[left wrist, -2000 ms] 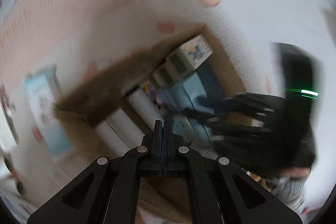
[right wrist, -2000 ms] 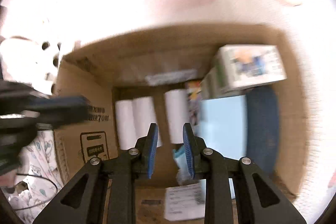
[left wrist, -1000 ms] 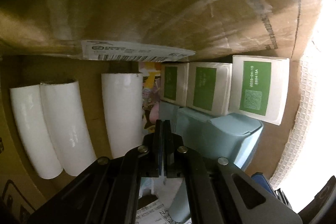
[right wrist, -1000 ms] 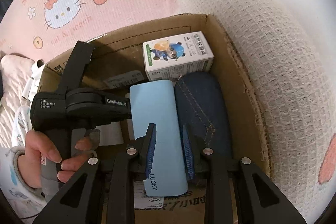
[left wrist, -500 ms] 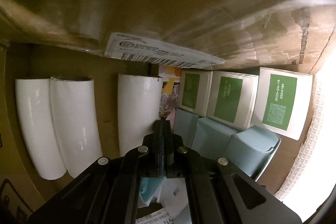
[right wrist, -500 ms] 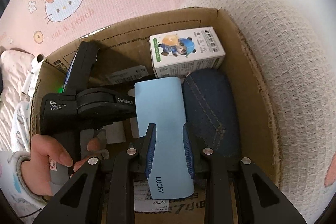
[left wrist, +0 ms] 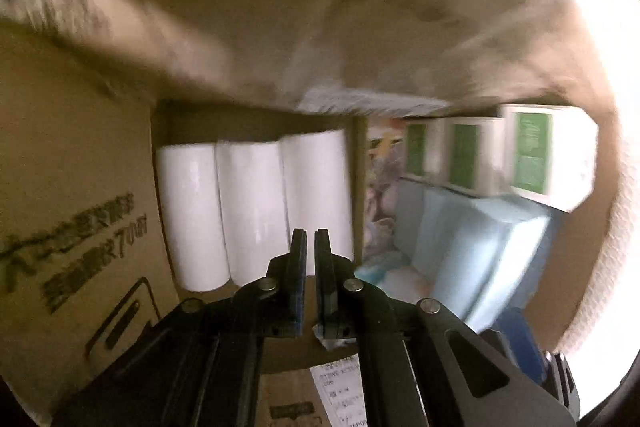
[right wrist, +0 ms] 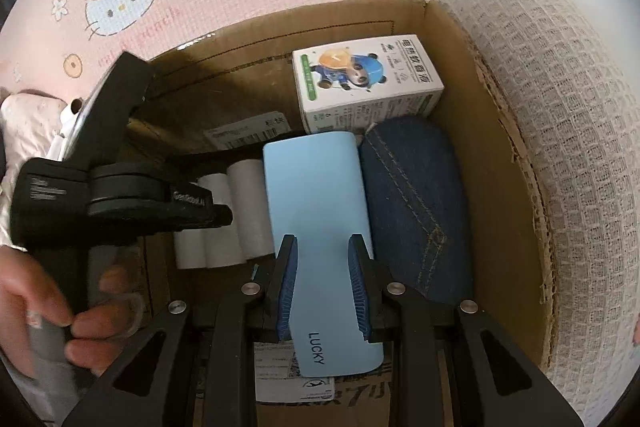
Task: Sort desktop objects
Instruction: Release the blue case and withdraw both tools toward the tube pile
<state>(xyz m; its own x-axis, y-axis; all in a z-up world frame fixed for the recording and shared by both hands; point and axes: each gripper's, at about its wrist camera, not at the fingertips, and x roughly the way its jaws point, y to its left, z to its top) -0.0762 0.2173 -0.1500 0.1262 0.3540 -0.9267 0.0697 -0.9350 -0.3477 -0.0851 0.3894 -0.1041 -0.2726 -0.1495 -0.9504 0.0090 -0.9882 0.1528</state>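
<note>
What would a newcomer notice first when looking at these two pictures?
The eye falls first on the light blue case marked LUCKY, gripped by the right gripper over the open cardboard box. Beside it, toward the box's right wall, lies a dark denim case, with a white carton showing a cartoon panda at the far end. At the box's left side, three white rolls lie side by side, with the empty left gripper above them.

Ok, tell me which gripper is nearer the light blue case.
Right. The right gripper is shut on the light blue case, pads on both its sides. The left gripper hangs apart from it, empty, over the white rolls.
</note>
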